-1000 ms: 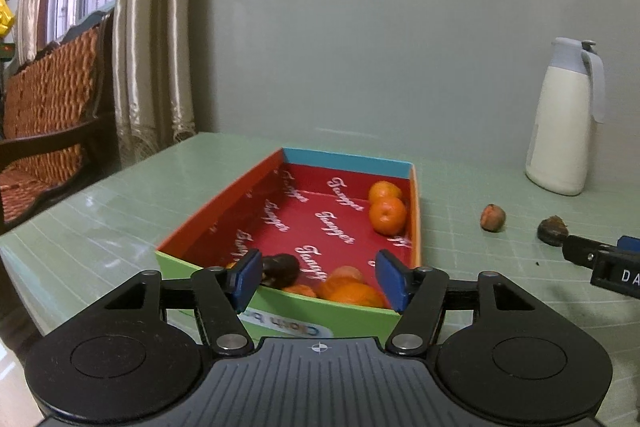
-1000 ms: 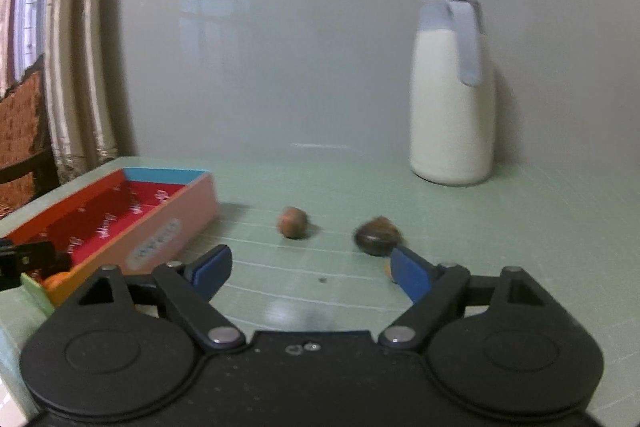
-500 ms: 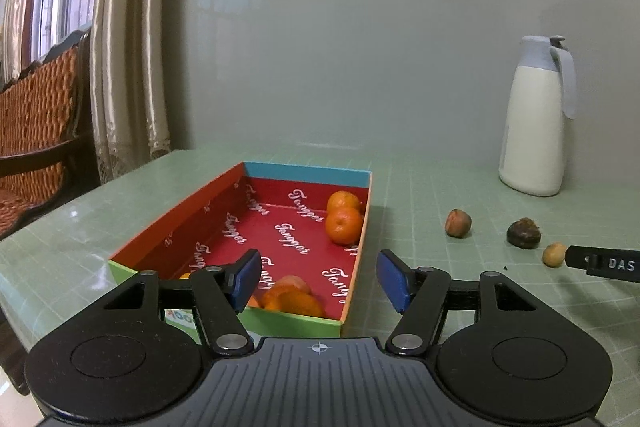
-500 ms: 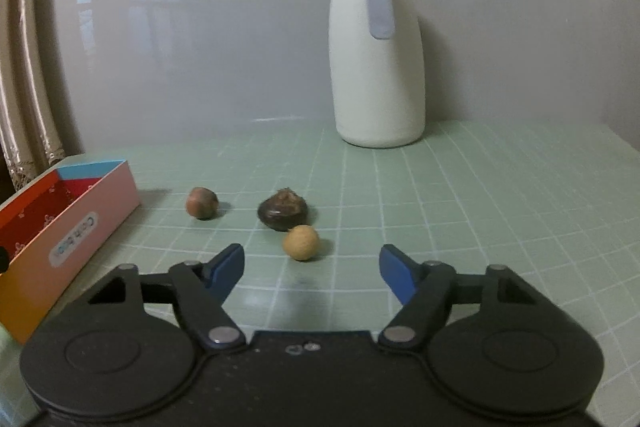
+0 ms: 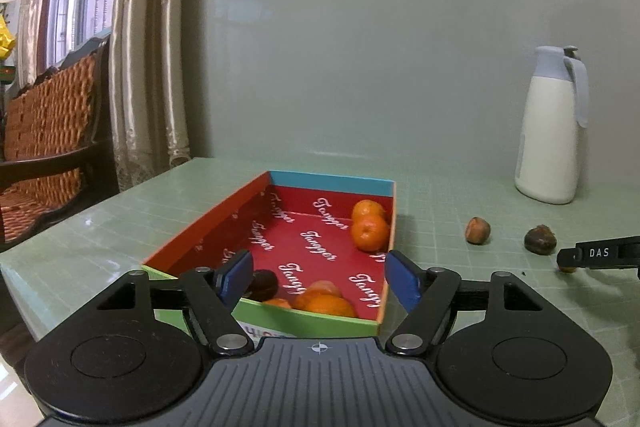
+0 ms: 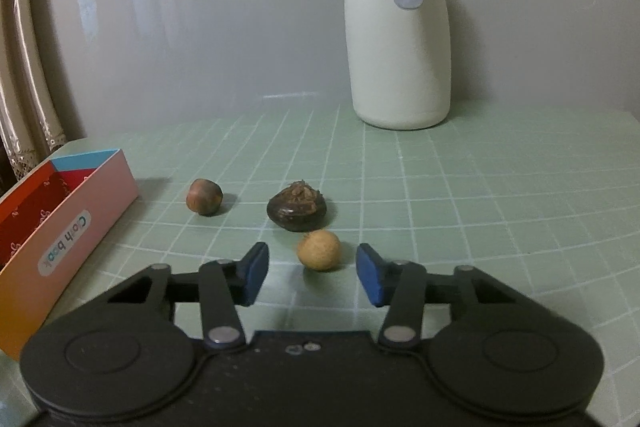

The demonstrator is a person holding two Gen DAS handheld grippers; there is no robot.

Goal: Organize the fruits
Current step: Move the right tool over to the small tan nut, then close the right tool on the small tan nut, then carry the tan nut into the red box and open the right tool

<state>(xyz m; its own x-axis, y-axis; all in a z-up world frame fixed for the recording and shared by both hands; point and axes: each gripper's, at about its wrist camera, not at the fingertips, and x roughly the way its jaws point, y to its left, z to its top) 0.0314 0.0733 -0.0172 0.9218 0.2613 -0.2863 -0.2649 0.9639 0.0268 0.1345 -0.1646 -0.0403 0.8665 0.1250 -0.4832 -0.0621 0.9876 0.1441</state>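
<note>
- The right tongs (image 6: 312,273) hang low over the green gridded worktop (image 6: 500,211) with the small tan round fruit (image 6: 319,249) sitting between the two blue pads; the jaws are closing, yet a gap shows on either side of the fruit, so nothing is pinched so far.
- Just beyond it lies a dark, flattened fruit with a rough crown (image 6: 297,207), nearly touching the tan one; a reddish-brown fruit (image 6: 204,196) sits apart to the left, nearer the box.
- The step in hand looks like picking up the tan fruit. To do it well, I judge the pads should meet it across its widest part, low enough that it does not pop out, and stay clear of the dark fruit behind.
- A round, smooth thing like this may roll forward if one pad arrives first, so centring it before the squeeze matters.
- The left tongs (image 5: 320,279) are spread and opening, holding nothing, poised over the near end of the red-lined box (image 5: 332,183).
- That box holds mandarins (image 5: 370,229) at the far right, more orange ones at the near wall, and one dark fruit (image 5: 262,283).
- The white jug (image 6: 398,27) stands well back, out of the way.
</note>
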